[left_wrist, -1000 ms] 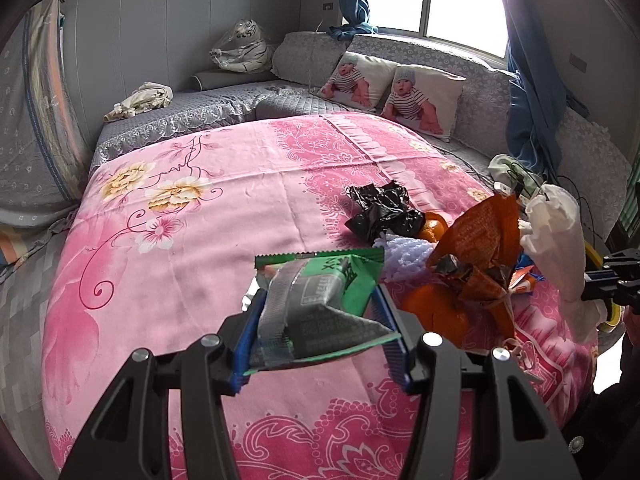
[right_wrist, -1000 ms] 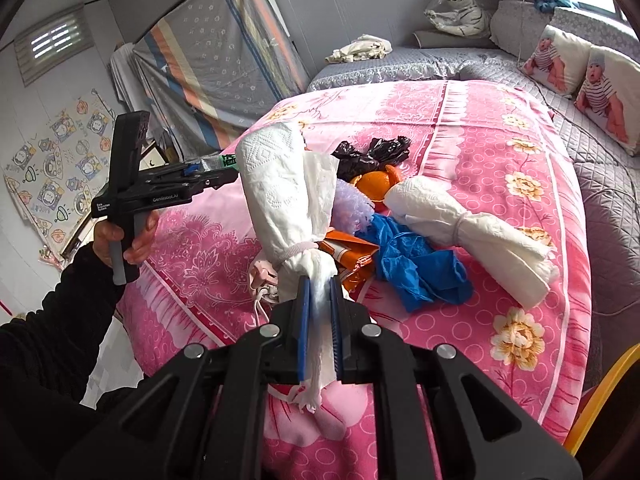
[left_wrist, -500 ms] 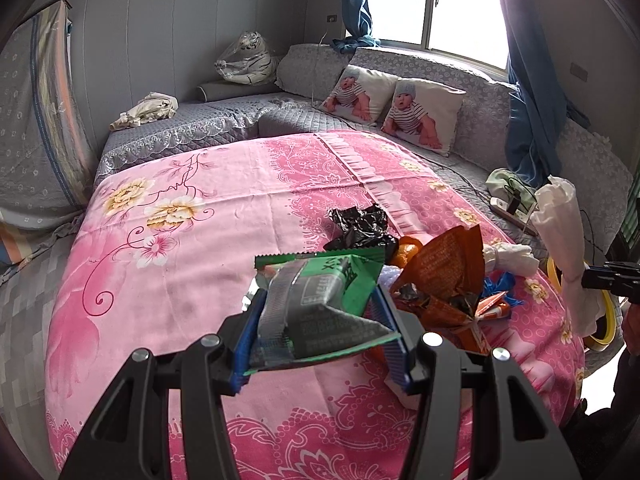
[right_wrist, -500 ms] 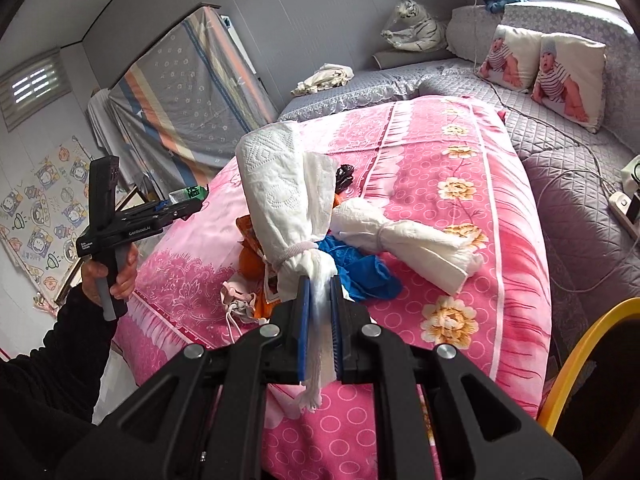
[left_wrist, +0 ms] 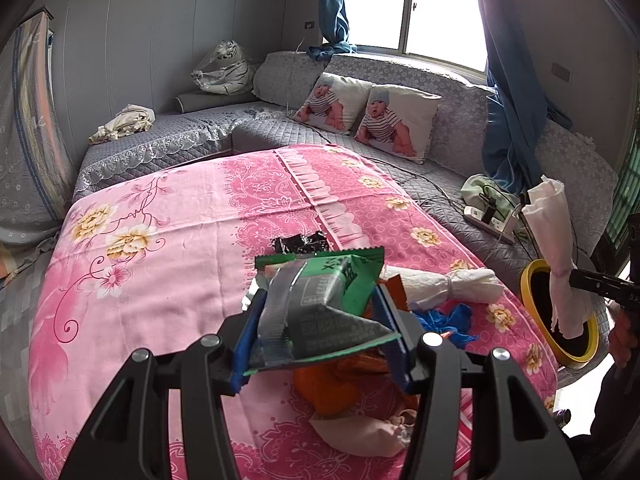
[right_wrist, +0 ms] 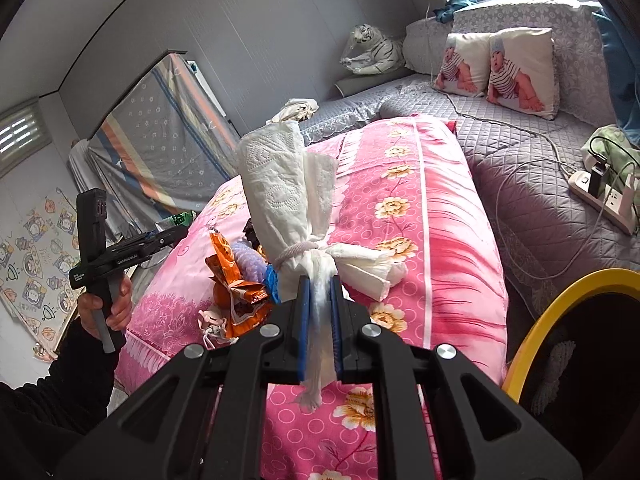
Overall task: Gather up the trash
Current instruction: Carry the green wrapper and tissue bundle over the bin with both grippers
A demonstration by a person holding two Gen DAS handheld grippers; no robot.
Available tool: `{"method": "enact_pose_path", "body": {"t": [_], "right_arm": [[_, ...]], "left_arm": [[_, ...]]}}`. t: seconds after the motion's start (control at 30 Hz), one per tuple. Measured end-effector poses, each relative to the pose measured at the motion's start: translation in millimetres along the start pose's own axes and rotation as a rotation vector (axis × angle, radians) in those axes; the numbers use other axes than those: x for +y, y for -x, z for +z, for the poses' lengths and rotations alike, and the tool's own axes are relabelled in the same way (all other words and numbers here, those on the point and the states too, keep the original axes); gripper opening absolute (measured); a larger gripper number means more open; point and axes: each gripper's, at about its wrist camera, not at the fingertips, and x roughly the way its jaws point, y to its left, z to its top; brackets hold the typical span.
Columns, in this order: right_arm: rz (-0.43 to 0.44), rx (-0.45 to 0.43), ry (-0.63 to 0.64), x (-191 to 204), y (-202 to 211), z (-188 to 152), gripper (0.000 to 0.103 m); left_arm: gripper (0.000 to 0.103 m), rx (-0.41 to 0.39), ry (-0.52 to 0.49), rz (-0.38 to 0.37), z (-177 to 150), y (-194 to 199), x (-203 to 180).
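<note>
White embossed paper, bunched and tied with a band, makes up the tissue roll (right_wrist: 286, 196) that is clenched in the right gripper (right_wrist: 318, 328). It is pinched by its thin twisted tail below the band, with the fat end standing up and leaning slightly left; its long axis runs roughly vertical. In the left wrist view the same roll (left_wrist: 554, 248) is seen hanging with its lower end over the mouth of the yellow-rimmed bin (left_wrist: 530, 280) beside the bed (left_wrist: 168, 240).

Such a roll is judged light, soft and easily crushed. The tail is the natural hold, though it could tear or slip out if tugged, so a plain release over the bin should be enough.

A green wrapper (left_wrist: 320, 304) is grasped by the left gripper (left_wrist: 316, 332), its jaws set fairly wide across the crumpled foil. The wrapper lies flat between the pads, its long axis running away from the camera, the printed green end pointing forward over the bed. It is judged very light, springy and slick; a firm pinch across its middle suits it best.

On the pink cover the rest of the trash is left: 1 more tissue roll (left_wrist: 448, 284), a blue glove (left_wrist: 444, 320), an orange packet (right_wrist: 236, 268) and a black bag (left_wrist: 300, 242).
</note>
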Motion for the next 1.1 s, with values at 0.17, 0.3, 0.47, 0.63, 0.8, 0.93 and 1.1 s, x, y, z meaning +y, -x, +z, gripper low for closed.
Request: {"method": "enact_pose_path", "body": {"t": [0.17,0.3,0.47,0.63,0.8,0.93,1.1], "right_arm": [[-0.022,-0.04,-0.048,-17.8,14.2,-0.3,0.009],[-0.038,-0.07,-0.087,-32.5,25.9,-0.8,0.009],[-0.07,-0.103,-0.119,-48.2,42.4,-2.2,0.009],[-0.103,-0.138,-0.159,-65.8,58.1,-4.0,0.009],[-0.14,-0.173,-0.204,-85.1,74.0,-6.0,0.009],[-0.175,-0.205,-0.233,-96.8,87.5,-7.8,0.009],[-0.214,-0.24,-0.247,-103.3,103.3,-10.2,0.009]], "left_arm": [[0.05,-0.003,-0.03,-0.047,10.1,-6.6,-29.0],[0.05,-0.003,-0.053,-0.087,18.1,-15.6,-54.0],[0.05,0.007,-0.088,-0.139,26.8,-29.8,-83.5],[0.05,0.021,-0.122,-0.19,32.3,-45.0,-114.2],[0.05,0.038,-0.146,-0.241,34.3,-59.0,-141.7],[0.05,0.042,-0.157,-0.28,34.4,-67.1,-162.9],[0.05,0.038,-0.176,-0.326,36.1,-71.6,-188.8]]}}
